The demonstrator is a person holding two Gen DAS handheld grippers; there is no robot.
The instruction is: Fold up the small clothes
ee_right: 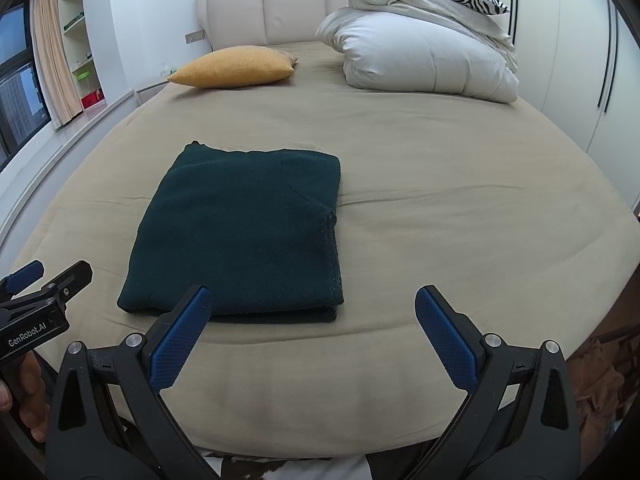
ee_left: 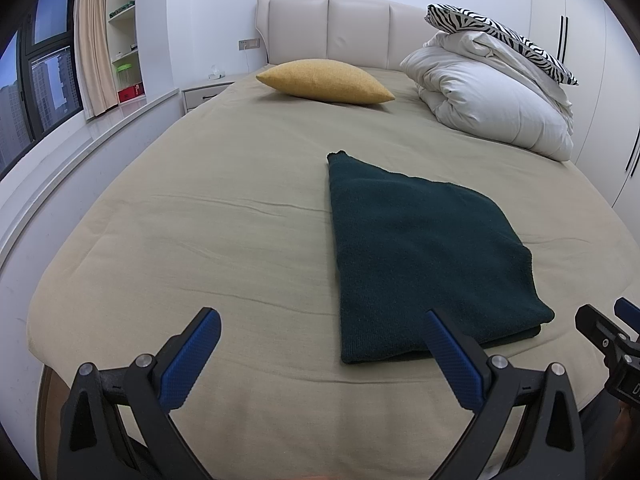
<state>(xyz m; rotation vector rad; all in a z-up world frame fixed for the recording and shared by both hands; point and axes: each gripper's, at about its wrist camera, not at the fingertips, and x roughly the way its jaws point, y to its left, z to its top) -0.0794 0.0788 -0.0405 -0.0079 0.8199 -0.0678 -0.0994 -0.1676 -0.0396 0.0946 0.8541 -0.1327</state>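
A dark green knitted garment (ee_left: 424,256) lies folded into a flat rectangle on the beige bed (ee_left: 224,216). In the right wrist view the same garment (ee_right: 244,232) sits left of centre, its layered edge toward me. My left gripper (ee_left: 320,320) is open above the bed's near edge, its right blue pad just over the garment's near edge. My right gripper (ee_right: 312,300) is open too, its left pad in front of the garment's near edge. Neither holds anything. The other gripper shows at the frame edge in each view.
A yellow cushion (ee_left: 324,82) lies near the padded headboard (ee_left: 340,28). A bundled white duvet (ee_left: 492,96) with a zebra-print pillow (ee_left: 504,36) on top fills the far right corner. A window ledge (ee_left: 92,136) and shelves run along the left; wardrobes stand on the right.
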